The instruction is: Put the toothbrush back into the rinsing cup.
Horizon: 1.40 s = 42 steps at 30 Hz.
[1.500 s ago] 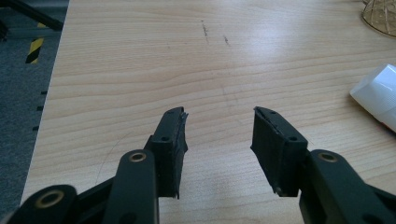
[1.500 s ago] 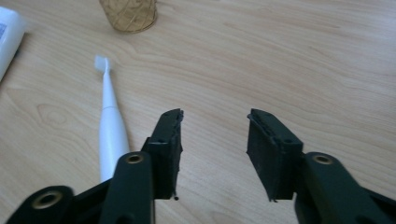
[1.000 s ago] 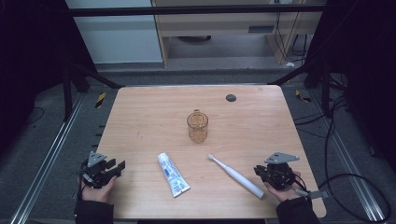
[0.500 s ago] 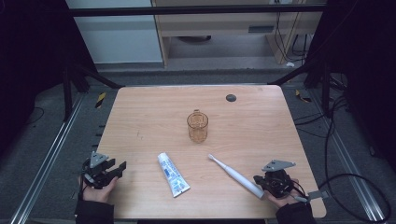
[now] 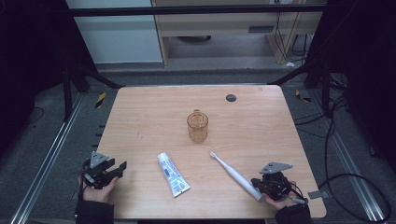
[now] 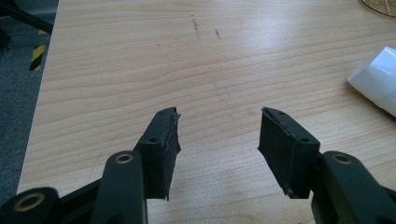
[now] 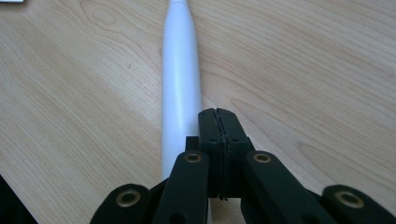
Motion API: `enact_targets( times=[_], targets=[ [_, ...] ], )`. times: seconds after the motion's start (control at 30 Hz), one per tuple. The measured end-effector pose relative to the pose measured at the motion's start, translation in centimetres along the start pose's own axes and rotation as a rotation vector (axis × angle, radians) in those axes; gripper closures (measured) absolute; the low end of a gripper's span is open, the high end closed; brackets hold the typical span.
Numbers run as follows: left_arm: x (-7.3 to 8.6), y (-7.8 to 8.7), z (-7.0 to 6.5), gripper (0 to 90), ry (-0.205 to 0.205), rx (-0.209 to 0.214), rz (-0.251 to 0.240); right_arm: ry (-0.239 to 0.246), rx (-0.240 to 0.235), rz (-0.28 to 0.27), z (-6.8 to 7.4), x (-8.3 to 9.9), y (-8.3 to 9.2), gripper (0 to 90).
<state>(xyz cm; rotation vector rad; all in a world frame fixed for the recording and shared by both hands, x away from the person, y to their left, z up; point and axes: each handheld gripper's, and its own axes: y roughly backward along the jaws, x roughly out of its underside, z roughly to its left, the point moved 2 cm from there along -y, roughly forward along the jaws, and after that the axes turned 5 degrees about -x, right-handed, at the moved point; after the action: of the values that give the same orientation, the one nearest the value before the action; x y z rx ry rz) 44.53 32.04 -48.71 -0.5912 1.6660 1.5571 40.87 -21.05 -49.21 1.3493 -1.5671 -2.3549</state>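
Note:
A white toothbrush (image 5: 233,173) lies aslant on the wooden table (image 5: 154,116), head toward the middle. My right gripper (image 5: 256,183) rests over its handle end near the front right edge. In the right gripper view the pads meet with nothing between them, and the toothbrush handle (image 7: 181,70) runs under and just left of the right gripper (image 7: 218,114). My left gripper (image 5: 120,169) sits at the front left, its jaws just opened wider. In the left gripper view, bare wood lies between the fingers of the left gripper (image 6: 219,126). A white toothpaste tube (image 5: 173,173) lies between the two grippers.
An amber see-through cup (image 5: 197,127) stands upright at the table's middle. A small black disc (image 5: 230,97) sits near the far edge. The tube's end (image 6: 376,81) shows at the right of the left gripper view. Metal rails and cables run along both sides of the table.
The right gripper has dipped slightly toward the front edge, over the toothbrush handle. The left hand has stayed where it was.

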Motion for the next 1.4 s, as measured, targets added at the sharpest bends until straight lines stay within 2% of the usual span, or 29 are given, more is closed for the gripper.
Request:
enact_targets(
  times=[0.4, 0.7, 0.8, 1.03, 1.1, 1.2, 1.3, 1.4],
  targets=[
    [0.0, 0.0, 0.0, 44.9, 0.001, -0.003, 0.001, -0.011, 0.009, 0.008, 0.4, -0.1, -0.2, 87.7],
    [-0.1, -0.2, -0.1, 43.1, -0.005, 0.004, 0.007, -0.067, 0.072, -0.034, -0.4, -0.9, 0.9, 73.9],
    [0.0, -0.3, -0.1, 42.3, -0.007, 0.003, 0.009, -0.085, 0.087, -0.028, -0.6, -1.5, 1.0, 68.7],
    [-0.1, -0.5, -0.2, 41.0, -0.012, 0.004, 0.018, -0.114, 0.083, -0.029, -0.6, -3.5, 1.0, 59.1],
    [0.0, -0.5, -0.3, 40.8, -0.011, 0.004, 0.022, -0.134, 0.083, -0.007, -0.5, -4.0, 1.0, 56.9],
    [0.0, -0.6, -0.3, 40.7, -0.016, 0.004, 0.027, -0.137, 0.095, -0.008, -0.5, -4.6, 1.0, 55.6],
    [0.0, -0.6, -0.3, 40.6, -0.016, 0.004, 0.026, -0.14, 0.088, -0.006, -0.3, -5.4, 1.0, 54.2],
    [0.0, -0.6, -0.3, 40.5, -0.017, 0.003, 0.026, -0.12, 0.087, -0.002, 0.1, -6.4, 0.8, 54.3]
  ],
)
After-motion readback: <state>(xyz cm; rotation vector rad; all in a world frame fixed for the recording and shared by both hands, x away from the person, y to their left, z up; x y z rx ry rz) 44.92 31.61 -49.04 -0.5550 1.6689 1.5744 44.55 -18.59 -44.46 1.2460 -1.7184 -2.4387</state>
